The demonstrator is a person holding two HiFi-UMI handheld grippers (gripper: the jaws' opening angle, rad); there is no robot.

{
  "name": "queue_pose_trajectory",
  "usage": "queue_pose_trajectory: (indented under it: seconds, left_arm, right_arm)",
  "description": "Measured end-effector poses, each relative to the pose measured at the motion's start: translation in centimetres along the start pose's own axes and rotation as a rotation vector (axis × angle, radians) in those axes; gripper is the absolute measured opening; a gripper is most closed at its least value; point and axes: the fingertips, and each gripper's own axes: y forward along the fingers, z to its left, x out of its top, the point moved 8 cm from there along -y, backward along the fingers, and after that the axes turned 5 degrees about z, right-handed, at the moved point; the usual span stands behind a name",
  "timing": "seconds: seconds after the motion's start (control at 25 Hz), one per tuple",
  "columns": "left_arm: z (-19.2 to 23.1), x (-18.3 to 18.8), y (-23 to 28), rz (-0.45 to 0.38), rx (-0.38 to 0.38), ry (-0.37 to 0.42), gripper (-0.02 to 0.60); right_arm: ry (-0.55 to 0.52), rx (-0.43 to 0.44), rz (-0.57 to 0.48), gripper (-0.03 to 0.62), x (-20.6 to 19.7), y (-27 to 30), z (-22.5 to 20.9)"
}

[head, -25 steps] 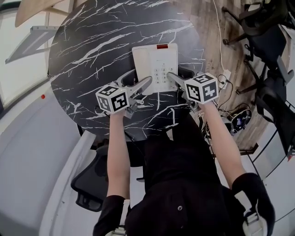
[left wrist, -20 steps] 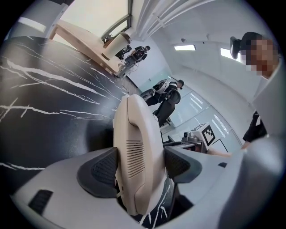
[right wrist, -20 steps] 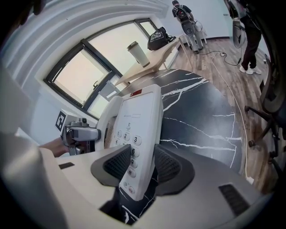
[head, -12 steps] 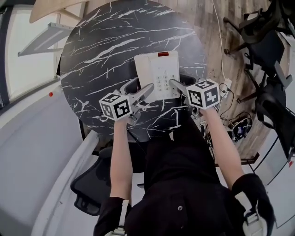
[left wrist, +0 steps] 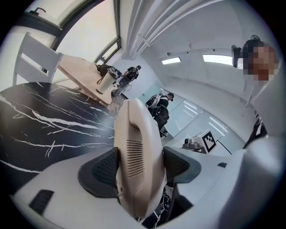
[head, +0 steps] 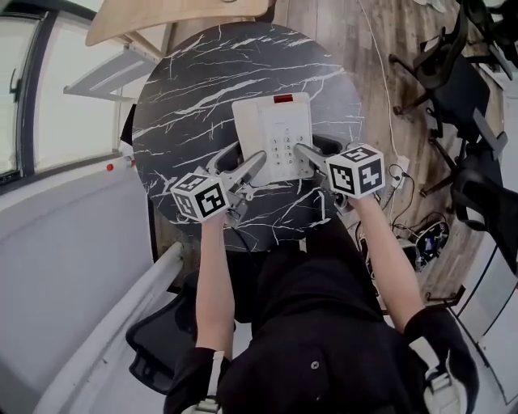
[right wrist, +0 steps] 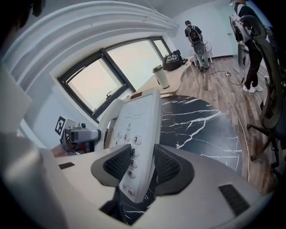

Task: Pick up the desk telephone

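The white desk telephone (head: pixel 275 129) is held up above the round black marble table (head: pixel 194 97), gripped from both sides at its near end. My left gripper (head: pixel 257 160) is shut on the handset side; in the left gripper view its pads press the cream handset (left wrist: pixel 136 152) between them (left wrist: pixel 138 167). My right gripper (head: pixel 301 151) is shut on the keypad side. In the right gripper view the keypad edge (right wrist: pixel 140 129) stands clamped between the pads of that gripper (right wrist: pixel 142 166), well above the tabletop (right wrist: pixel 201 129).
Black office chairs (head: pixel 453 73) and loose cables (head: pixel 421 234) are on the wooden floor to the right. A light wooden desk (head: pixel 178 12) is beyond the table. Another chair (head: pixel 158 331) sits below my left arm. People stand far off (right wrist: pixel 193 31).
Both grippers have risen together with the telephone held between them. The phone has left the tabletop, and the table now looks smaller and farther below.
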Motion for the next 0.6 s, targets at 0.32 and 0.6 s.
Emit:
queue_pose_trajectory:
  seconds: [0.32,0.6]
  left_arm:
    - [-3.6,0.7,-6.6,-0.083,0.032,0.127,0.327]
    - [-7.0,0.7,-12.6,-0.179,0.057,0.176,0.325]
  right_arm:
    - [-0.086,0.021,-0.102,0.179,0.4,-2.3,6.3]
    - [-0.189,0.029,-0.180,0.178,0.9,-4.9,12.3]
